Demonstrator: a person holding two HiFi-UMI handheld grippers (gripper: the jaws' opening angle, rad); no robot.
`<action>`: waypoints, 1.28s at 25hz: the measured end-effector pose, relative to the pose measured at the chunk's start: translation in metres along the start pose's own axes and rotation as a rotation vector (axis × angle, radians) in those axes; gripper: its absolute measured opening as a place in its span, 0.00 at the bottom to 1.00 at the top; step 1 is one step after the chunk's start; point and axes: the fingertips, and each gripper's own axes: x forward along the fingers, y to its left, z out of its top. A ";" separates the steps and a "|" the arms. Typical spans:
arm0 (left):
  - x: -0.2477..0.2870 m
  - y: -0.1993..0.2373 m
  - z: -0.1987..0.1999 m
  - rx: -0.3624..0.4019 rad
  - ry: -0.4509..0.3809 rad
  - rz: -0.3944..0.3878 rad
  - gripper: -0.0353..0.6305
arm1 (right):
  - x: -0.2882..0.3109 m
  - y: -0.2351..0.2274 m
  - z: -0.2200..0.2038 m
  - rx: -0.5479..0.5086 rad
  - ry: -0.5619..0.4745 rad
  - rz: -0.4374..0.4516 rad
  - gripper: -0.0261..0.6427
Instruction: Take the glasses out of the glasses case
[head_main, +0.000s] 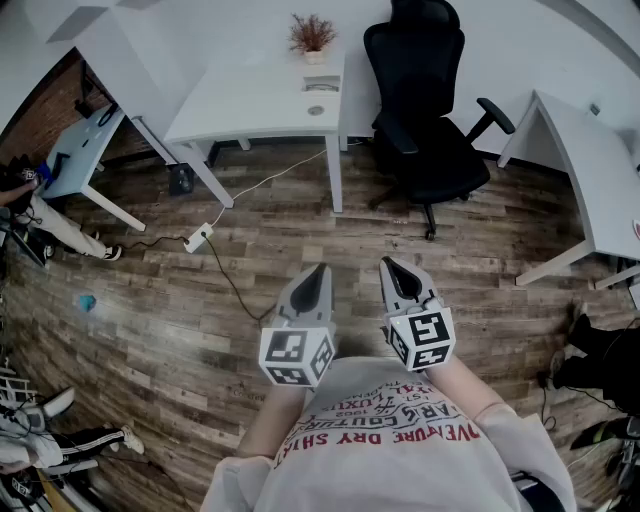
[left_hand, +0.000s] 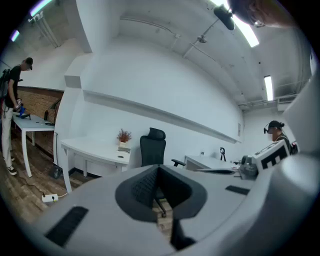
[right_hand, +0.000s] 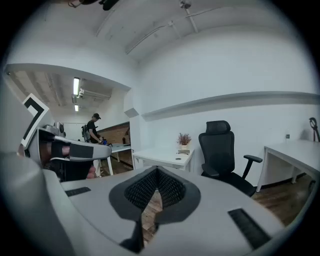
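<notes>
No glasses case and no glasses show in any view. I hold both grippers level in front of my chest, above a wooden floor. In the head view, my left gripper (head_main: 318, 270) and my right gripper (head_main: 389, 265) sit side by side and point away from me. Both are shut, pads together at the tips, with nothing between them. In the left gripper view, the left gripper (left_hand: 159, 171) faces a black office chair. The right gripper (right_hand: 156, 173) looks toward the same chair and a white desk in its own view.
A white desk (head_main: 270, 95) with a potted plant (head_main: 312, 35) stands ahead, a black office chair (head_main: 425, 110) beside it. Another white desk (head_main: 590, 170) is at the right. A power strip (head_main: 199, 238) with a cable lies on the floor. A person (left_hand: 12, 100) stands far left.
</notes>
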 end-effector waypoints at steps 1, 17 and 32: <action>0.002 0.002 -0.001 -0.003 0.001 0.004 0.06 | 0.002 -0.001 0.000 0.003 -0.002 0.004 0.06; 0.035 0.009 -0.012 -0.047 0.065 -0.013 0.06 | 0.016 -0.027 -0.007 0.103 -0.011 -0.022 0.06; 0.128 0.118 0.020 -0.108 0.114 -0.029 0.06 | 0.146 -0.048 0.014 0.129 0.075 -0.085 0.06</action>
